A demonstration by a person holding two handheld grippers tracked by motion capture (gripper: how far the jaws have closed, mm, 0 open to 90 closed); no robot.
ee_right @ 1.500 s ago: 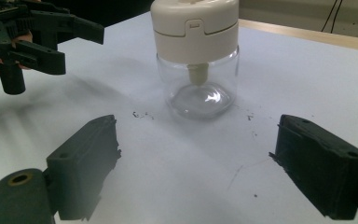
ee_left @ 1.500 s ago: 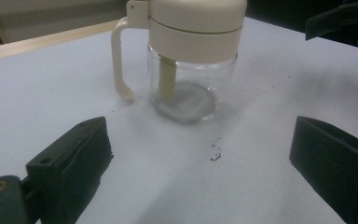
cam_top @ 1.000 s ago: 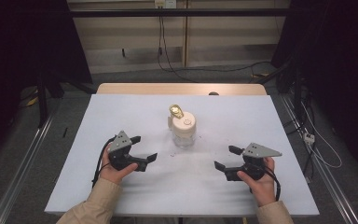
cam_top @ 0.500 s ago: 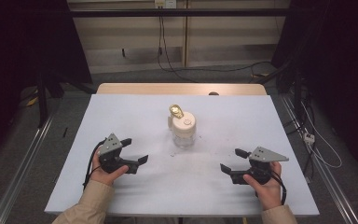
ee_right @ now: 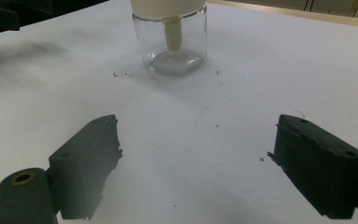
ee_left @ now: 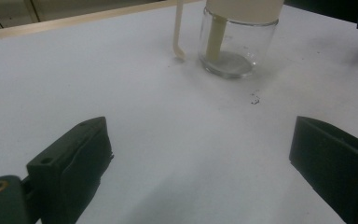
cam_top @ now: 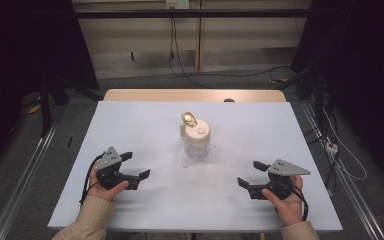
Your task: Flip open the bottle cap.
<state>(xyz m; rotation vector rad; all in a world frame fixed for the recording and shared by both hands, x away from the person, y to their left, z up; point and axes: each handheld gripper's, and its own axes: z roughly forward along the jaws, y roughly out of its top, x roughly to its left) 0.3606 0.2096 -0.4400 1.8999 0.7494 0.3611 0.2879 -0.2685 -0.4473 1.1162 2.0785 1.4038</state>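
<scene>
Vs 1 s ago: left gripper point(cam_top: 136, 166) has slid nearer and further left, away from the jar point(cam_top: 197, 140); right gripper point(cam_top: 252, 175) also a bit nearer. Jar hasn't moved. Both grippers' jaws are spread wide w/ nothing between them, resting low over the white table point(cam_top: 150, 120). Jar stands upright at table centre, far of both grippers, well apart from each.

Hard to see: jar's cream lid point(cam_top: 198, 132) is cut off at top edge in both gripper views; gold piece point(cam_top: 188, 119) on top too small to identify. Dark specks near jar base unclear.
</scene>
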